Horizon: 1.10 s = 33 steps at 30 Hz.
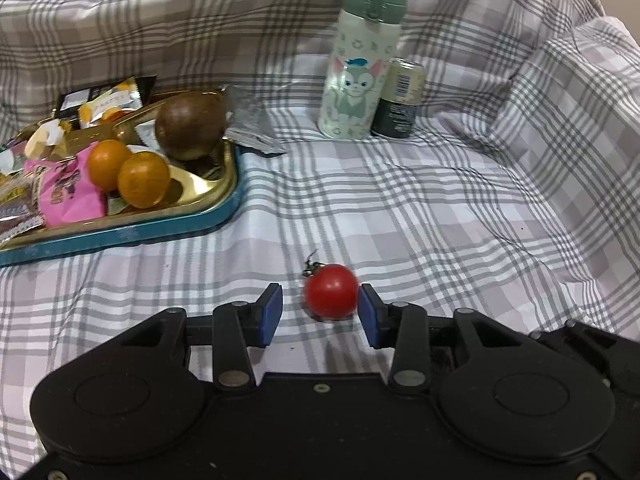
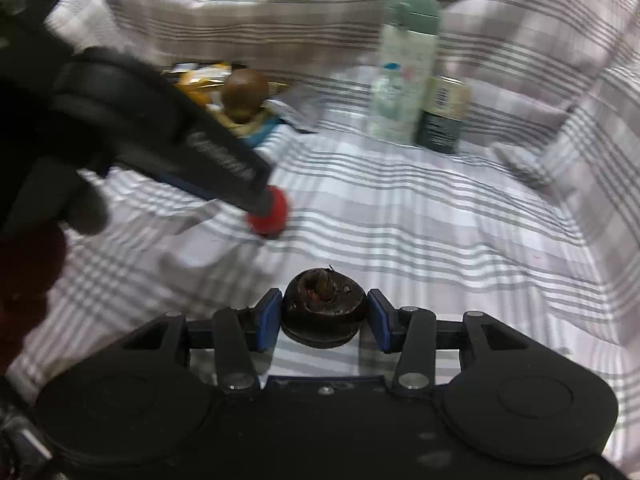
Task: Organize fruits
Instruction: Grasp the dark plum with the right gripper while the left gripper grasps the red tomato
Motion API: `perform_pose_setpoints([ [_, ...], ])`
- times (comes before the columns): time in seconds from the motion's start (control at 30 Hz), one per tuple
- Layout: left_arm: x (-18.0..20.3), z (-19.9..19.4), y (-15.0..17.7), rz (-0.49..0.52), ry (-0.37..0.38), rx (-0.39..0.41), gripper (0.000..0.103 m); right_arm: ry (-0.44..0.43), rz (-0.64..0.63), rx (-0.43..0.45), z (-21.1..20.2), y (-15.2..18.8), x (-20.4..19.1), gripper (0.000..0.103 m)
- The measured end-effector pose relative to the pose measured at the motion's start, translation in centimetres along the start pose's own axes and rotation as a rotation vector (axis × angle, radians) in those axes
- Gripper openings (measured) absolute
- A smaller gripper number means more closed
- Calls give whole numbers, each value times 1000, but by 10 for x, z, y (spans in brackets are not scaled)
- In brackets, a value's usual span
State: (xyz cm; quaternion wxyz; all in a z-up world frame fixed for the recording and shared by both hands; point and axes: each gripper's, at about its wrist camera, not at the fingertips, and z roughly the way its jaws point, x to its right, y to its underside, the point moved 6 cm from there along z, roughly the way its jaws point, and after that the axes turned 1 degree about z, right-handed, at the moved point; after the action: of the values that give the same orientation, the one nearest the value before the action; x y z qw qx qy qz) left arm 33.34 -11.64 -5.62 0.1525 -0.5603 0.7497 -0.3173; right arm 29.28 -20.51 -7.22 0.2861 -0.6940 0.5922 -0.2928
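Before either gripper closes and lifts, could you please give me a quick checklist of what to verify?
1. Cherry tomato between left gripper fingers: ok, though nearer one pad.
2. Left gripper open: ok.
3. Dark fruit between right gripper fingers: ok.
4. Right gripper grip secured: cannot tell; one pad touches, the other shows a slight gap.
5. Free spot on tray: ok, bare gold area beside the oranges.
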Motion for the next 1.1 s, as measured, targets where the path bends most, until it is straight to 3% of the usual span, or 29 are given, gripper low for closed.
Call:
perform_pose_setpoints([
  [0.17, 5, 12, -3, 4, -16, -13, 49, 40, 75, -22, 2, -1, 21, 47],
  [0.57, 9, 28, -3, 9, -60, -28, 49, 56, 65, -24, 5, -2, 21, 48],
  [0.63, 9, 27, -3, 12, -64, -24, 42, 52, 73, -27, 5, -2, 21, 48],
  [0.7, 8, 25, -3, 0, -56, -26, 42, 47, 82, -31, 6, -2, 22, 48],
  [0.9, -2, 2, 1, -48, -75, -14, 42, 22, 119, -41, 7, -2, 26, 48],
  [1.1, -5, -36, 20, -14, -111, 0, 42, 4, 126, -40, 4, 0, 25, 48],
])
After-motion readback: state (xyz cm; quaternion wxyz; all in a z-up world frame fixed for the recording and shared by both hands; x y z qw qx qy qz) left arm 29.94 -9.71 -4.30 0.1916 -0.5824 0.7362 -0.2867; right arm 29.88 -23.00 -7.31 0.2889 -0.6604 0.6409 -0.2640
